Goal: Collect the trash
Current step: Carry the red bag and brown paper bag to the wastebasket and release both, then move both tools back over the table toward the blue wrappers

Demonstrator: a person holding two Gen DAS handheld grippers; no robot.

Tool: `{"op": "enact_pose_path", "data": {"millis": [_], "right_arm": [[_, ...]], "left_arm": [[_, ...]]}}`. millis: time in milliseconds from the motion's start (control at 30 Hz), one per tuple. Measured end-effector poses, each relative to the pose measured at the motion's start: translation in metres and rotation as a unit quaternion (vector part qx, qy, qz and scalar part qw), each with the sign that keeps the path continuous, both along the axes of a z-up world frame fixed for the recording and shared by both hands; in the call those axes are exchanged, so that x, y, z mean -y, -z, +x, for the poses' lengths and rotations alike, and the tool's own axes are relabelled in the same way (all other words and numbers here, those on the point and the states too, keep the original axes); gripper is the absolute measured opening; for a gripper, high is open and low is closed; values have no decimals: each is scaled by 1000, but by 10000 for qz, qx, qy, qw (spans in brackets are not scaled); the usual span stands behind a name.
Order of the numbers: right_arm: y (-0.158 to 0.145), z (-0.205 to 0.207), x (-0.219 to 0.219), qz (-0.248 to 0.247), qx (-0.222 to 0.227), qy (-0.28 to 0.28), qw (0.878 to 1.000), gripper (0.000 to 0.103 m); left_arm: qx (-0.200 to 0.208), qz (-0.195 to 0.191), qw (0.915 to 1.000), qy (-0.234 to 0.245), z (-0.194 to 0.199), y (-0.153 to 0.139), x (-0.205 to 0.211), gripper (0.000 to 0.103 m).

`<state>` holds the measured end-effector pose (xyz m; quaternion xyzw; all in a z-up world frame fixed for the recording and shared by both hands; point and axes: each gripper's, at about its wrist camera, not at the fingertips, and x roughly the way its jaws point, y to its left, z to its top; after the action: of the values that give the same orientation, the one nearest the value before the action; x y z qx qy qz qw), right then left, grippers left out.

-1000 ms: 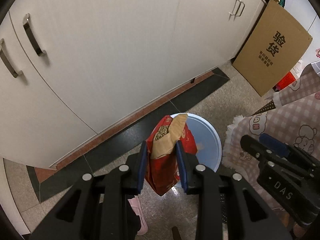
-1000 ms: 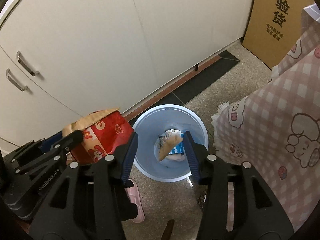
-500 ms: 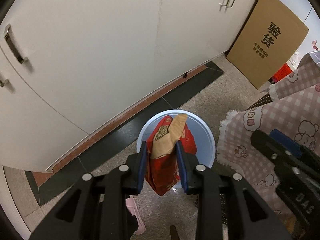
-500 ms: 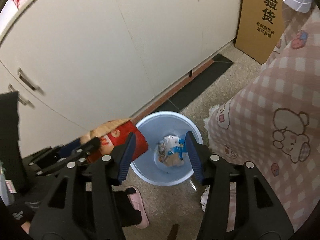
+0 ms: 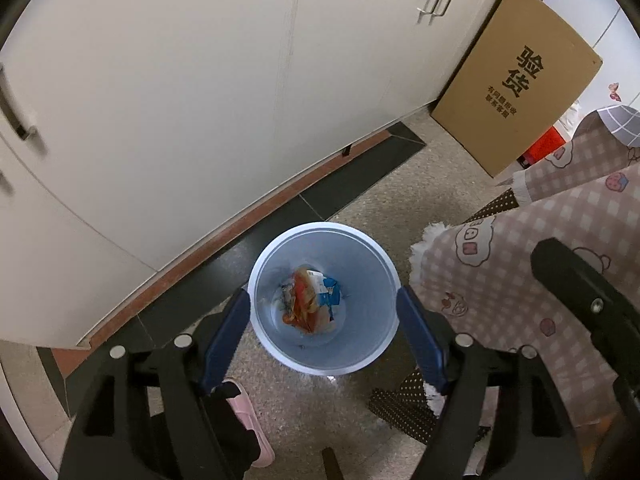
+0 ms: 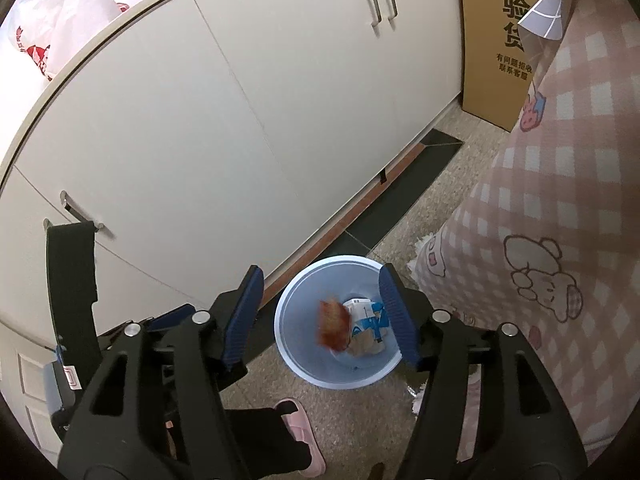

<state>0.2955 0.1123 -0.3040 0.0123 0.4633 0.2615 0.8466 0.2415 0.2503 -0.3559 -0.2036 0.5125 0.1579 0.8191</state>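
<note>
Because the left gripper (image 5: 323,320) hangs directly above the pale blue waste bin (image 5: 276,344), its blue-padded fingers (image 5: 224,340) stand wide apart and hold nothing; the bin mouth sits framed between them, a position suited to a straight vertical drop. A red snack packet (image 5: 302,300) lies at the bottom of the bin on a blue-and-white wrapper (image 5: 326,290). The bin stands on the speckled floor just beside the white cabinets (image 5: 200,100), near a pink checked cloth (image 5: 520,280) printed with cartoon animals. A cardboard carton (image 5: 516,80) leans against the cabinets; its large characters read "验货", and the smaller lines beneath are too small to read with certainty.

From the right wrist view, the right gripper (image 6: 322,316) is likewise spread and empty, aimed at the same bin from farther back. The red packet (image 6: 332,328) appears blurred inside the bin beside the blue-and-white wrapper (image 6: 368,316), whose print is illegible. A pink slipper (image 6: 300,428) rests on the floor near the bin.
</note>
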Motion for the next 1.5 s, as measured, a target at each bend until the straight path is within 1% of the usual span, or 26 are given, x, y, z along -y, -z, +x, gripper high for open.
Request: {"op": "enact_pose_path", "data": {"millis": [100, 233, 300, 433, 533, 600, 633, 700, 800, 867, 933, 1000, 1033, 1067, 1133, 1200, 1267, 1300, 1367, 1433, 1500], "right_arm": [[-3, -4, 0, 31, -28, -12, 10000, 60], [-14, -12, 1, 110, -5, -63, 9999, 60], [-23, -17, 1, 212, 14, -91, 9997, 60], [-43, -28, 4, 548, -96, -158, 9983, 60], [-73, -40, 8, 892, 13, -276, 9956, 60], [-95, -47, 14, 1092, 158, -321, 9934, 60], [-104, -51, 17, 1158, 238, -323, 9925, 60], [-132, -60, 32, 1309, 547, -226, 9896, 62], [-165, -66, 60, 1426, 919, -13, 9855, 63], [-184, -66, 84, 1390, 1162, 176, 9833, 64], [-196, -61, 107, 1266, 1369, 401, 9816, 66], [-207, -54, 143, 1081, 1546, 765, 9791, 67], [-210, -53, 157, 1053, 1580, 901, 9777, 67], [-214, -51, 179, 1002, 1627, 1131, 9750, 67], [-217, -44, 217, 882, 1689, 1550, 9694, 69], [-217, -37, 261, 687, 1736, 2070, 9604, 73], [-214, -29, 302, 545, 1707, 2467, 9524, 73], [-213, -27, 320, 500, 1684, 2615, 9491, 74], [-210, -19, 358, 363, 1618, 2960, 9407, 75], [-205, -12, 383, 294, 1510, 3184, 9354, 76], [-198, -5, 410, 246, 1408, 3398, 9296, 76]], "left_arm": [[-21, 56, 9999, -90, -6, -7, -3, 74], [104, 175, 9996, -203, -17, -25, -6, 74], [169, 256, 9992, -252, -23, -38, -6, 74], [298, 344, 9982, -381, -38, -70, -6, 74], [646, 313, 9964, -460, -50, -103, -5, 74], [893, 387, 9939, -509, -57, -129, 0, 74], [1018, 407, 9926, -517, -60, -141, 4, 74], [1330, 451, 9891, -448, -63, -168, 16, 74], [1636, 536, 9850, -135, -57, -201, 43, 75], [1723, 641, 9829, 132, -46, -218, 66, 75], [1787, 707, 9803, 462, -32, -233, 95, 75], [1841, 601, 9767, 926, -15, -245, 130, 75], [1840, 543, 9754, 1084, -6, -249, 145, 75], [1842, 498, 9730, 1298, 7, -253, 169, 75], [1848, 362, 9654, 1806, 32, -257, 211, 75], [1841, 356, 9591, 2119, 50, -258, 246, 75], [1859, 446, 9512, 2420, 68, -259, 285, 75], [1882, 478, 9466, 2575, 75, -259, 301, 75], [1888, 406, 9349, 2978, 94, -256, 335, 75], [1776, 447, 9321, 3125, 110, -249, 358, 75], [1646, 408, 9287, 3298, 129, -243, 383, 75]]}}
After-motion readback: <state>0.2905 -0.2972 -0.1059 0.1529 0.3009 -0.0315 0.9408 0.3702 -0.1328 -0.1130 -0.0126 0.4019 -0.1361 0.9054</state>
